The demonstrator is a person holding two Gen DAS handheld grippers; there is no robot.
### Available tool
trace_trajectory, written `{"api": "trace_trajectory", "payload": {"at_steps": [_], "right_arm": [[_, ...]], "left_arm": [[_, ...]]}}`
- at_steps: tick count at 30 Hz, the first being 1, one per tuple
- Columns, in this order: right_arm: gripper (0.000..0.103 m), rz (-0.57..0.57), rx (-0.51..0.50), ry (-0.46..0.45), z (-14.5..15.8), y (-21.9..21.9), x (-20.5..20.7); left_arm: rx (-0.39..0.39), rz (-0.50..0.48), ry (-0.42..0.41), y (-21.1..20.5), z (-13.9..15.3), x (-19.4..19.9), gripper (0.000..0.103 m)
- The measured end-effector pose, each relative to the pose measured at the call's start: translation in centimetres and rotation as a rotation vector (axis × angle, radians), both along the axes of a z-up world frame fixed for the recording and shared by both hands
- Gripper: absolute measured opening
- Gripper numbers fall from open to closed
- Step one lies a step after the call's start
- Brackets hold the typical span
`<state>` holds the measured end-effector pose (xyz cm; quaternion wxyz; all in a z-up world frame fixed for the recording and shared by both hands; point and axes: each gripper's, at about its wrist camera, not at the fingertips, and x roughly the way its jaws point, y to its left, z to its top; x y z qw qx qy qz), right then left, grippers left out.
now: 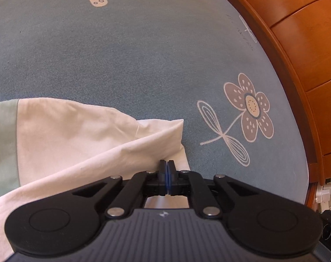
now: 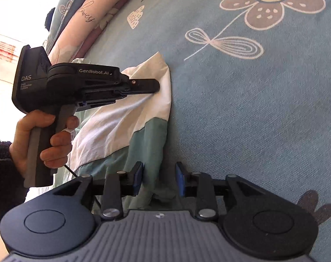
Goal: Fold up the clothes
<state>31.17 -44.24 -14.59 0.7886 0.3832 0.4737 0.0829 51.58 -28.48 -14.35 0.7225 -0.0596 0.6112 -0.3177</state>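
As your left wrist view shows, your left gripper (image 1: 167,167) is clamped on the one soft white and pale-green cotton garment (image 1: 78,135) lying on the blue flower-printed bedsheet (image 1: 121,54). From your right wrist view, your right gripper (image 2: 158,180) stands apart around the green hem, not yet pinching. Light, limp cloth; take hold at its corners.

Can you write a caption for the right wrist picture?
Left tool pinches white-and-teal garment on flowered bedsheet.

"GenRobot.AI", "DAS" on left gripper (image 2: 156,85)
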Motion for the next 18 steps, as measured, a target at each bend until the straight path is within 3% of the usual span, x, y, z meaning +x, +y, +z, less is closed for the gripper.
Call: {"api": "trace_trajectory", "payload": {"at_steps": [1,3,7,9,11,14,18], "right_arm": [[0.036,-0.009,-0.015,-0.004,0.1,-0.4,0.1],[0.036,-0.029,-0.068,-0.020,0.9,-0.7,0.3],[0.036,-0.046,-0.235,-0.092,4.0,0.1,0.4],[0.039,0.000,-0.283,-0.135,5.2,1.4,0.5],[0.044,0.073,-0.305,-0.177,5.8,3.4,1.1],[0.047,0.169,-0.345,-0.188,5.0,6.2,2.0],[0.047,0.228,-0.483,-0.106,2.5,8.1,2.2]], "left_arm": [[-0.007,0.005,-0.008,0.3,0.6,-0.2,0.011],[-0.002,-0.003,-0.064,1.0,2.2,-0.9,0.033],[0.032,-0.042,-0.199,3.5,5.8,-3.4,0.046],[0.065,-0.051,-0.248,5.5,6.9,-4.7,0.059],[0.111,-0.054,-0.280,7.4,7.0,-6.0,0.064],[0.169,-0.034,-0.255,10.2,5.1,-7.1,0.064],[0.149,-0.007,-0.281,12.0,2.4,-7.6,0.065]]}}
